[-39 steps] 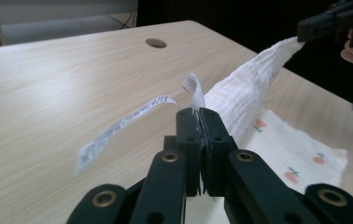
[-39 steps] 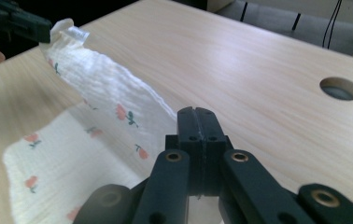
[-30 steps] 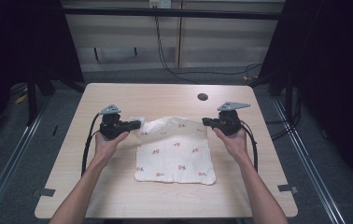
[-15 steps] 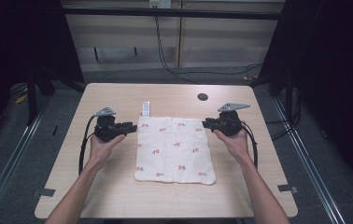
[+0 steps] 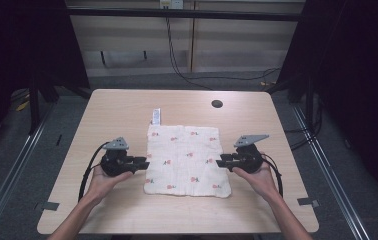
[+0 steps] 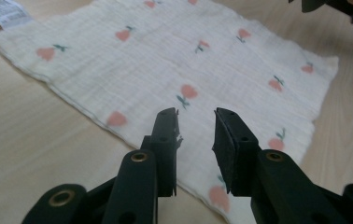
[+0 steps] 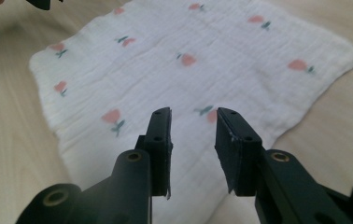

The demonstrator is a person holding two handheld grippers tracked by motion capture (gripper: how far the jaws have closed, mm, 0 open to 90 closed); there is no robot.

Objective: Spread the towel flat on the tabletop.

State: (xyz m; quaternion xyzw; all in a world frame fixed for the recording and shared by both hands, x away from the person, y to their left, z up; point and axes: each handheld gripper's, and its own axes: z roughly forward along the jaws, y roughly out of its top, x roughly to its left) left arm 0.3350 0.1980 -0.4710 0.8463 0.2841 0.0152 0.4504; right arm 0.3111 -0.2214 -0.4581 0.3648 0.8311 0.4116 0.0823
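Note:
A white cloth (image 5: pixel 187 160) printed with small pink fruits lies spread flat in the middle of the wooden table (image 5: pixel 117 115), its label (image 5: pixel 155 116) sticking out at the far left corner. My left gripper (image 5: pixel 144 163) sits at the cloth's left edge, open, jaws pointing inward over the fabric (image 6: pixel 202 70). At the right edge my right gripper (image 5: pixel 219 162) is open too, aimed back across the cloth (image 7: pixel 198 60). Nothing is held between either pair of jaws (image 6: pixel 195 126) (image 7: pixel 193 128).
A dark round hole (image 5: pixel 217 104) is set in the table near its far right side. Black cables trail from both grippers toward the table's front edge. Dark floor and metal rails flank the table on both sides.
The cloth's far edge, lifted and bunched a second ago, now lies flat. Both grippers let go and drew back toward me, from the far corners to the cloth's side edges.

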